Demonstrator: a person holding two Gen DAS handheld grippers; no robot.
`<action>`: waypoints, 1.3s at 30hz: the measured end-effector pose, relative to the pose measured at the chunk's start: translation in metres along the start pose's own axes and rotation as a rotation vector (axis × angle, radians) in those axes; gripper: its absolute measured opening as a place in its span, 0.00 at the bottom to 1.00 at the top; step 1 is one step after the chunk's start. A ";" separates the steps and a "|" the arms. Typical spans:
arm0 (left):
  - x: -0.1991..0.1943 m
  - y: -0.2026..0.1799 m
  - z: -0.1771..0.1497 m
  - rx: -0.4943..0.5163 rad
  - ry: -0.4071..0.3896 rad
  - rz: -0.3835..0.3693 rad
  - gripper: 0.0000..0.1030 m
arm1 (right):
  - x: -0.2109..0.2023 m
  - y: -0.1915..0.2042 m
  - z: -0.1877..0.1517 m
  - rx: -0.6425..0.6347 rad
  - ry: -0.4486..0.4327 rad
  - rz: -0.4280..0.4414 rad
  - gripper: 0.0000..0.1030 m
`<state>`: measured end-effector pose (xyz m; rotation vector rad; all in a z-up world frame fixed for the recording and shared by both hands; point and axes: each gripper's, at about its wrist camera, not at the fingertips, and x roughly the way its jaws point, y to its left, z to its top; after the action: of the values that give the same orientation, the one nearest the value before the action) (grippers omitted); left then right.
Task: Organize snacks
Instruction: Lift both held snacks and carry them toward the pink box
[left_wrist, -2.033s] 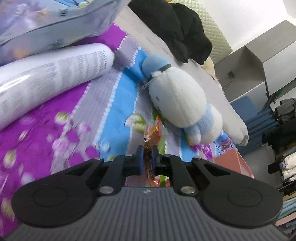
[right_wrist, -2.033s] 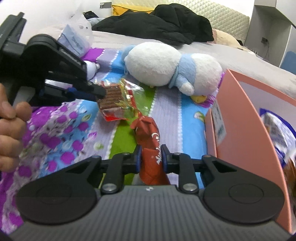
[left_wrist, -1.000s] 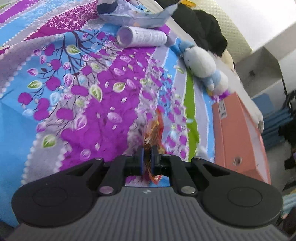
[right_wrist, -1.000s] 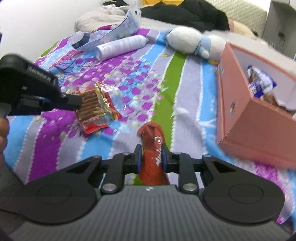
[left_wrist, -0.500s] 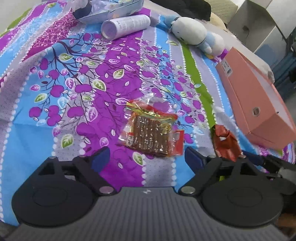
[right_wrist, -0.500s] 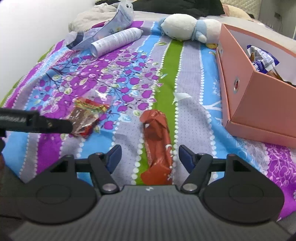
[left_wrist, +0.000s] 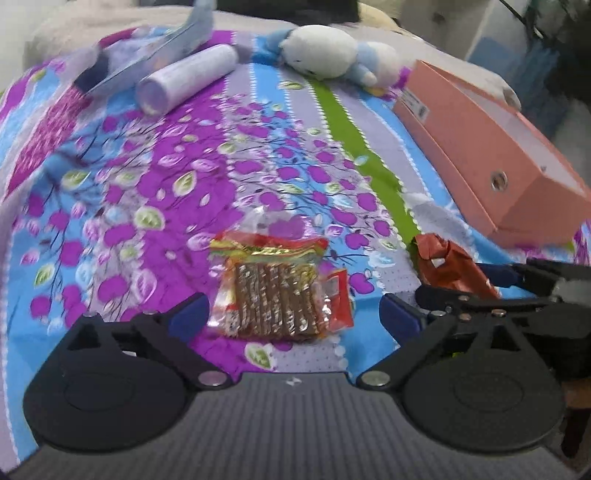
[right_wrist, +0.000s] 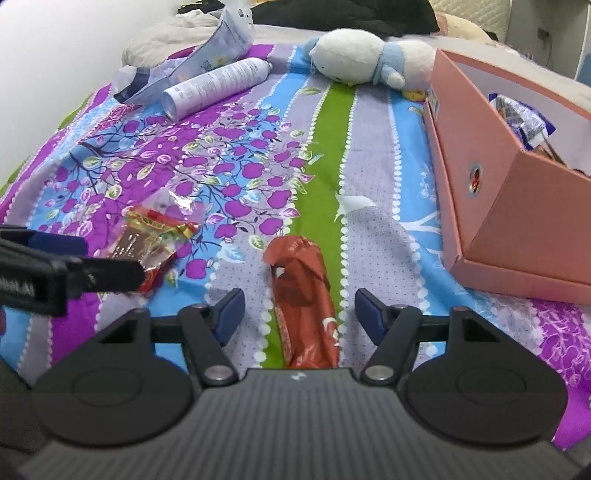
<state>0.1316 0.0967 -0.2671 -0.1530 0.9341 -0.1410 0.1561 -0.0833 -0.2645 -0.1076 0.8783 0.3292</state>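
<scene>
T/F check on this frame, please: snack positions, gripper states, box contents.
1. The wafer pack lies on the bedspread between the open fingers of the left gripper. True.
2. The right gripper is clamped on the red snack bar. False: its fingers stand apart, the bar lying loose between them.
3. The pink box is empty. False: wrapped snacks show inside.
4. The plush toy lies beyond the white spray can, near the box. True.
5. The red snack bar is inside the box. False: it lies on the bedspread.
</scene>
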 end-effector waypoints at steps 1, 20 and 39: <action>0.003 -0.002 0.000 0.014 -0.001 -0.005 0.97 | 0.001 -0.001 0.001 0.020 0.009 0.005 0.63; 0.025 0.006 -0.002 -0.003 -0.031 0.114 0.78 | 0.005 0.005 0.000 -0.031 0.021 -0.012 0.34; -0.013 -0.003 0.009 -0.101 -0.084 0.100 0.58 | -0.022 -0.002 0.011 0.010 -0.037 0.004 0.31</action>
<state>0.1306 0.0972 -0.2513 -0.2038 0.8633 0.0055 0.1516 -0.0877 -0.2404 -0.0898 0.8439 0.3297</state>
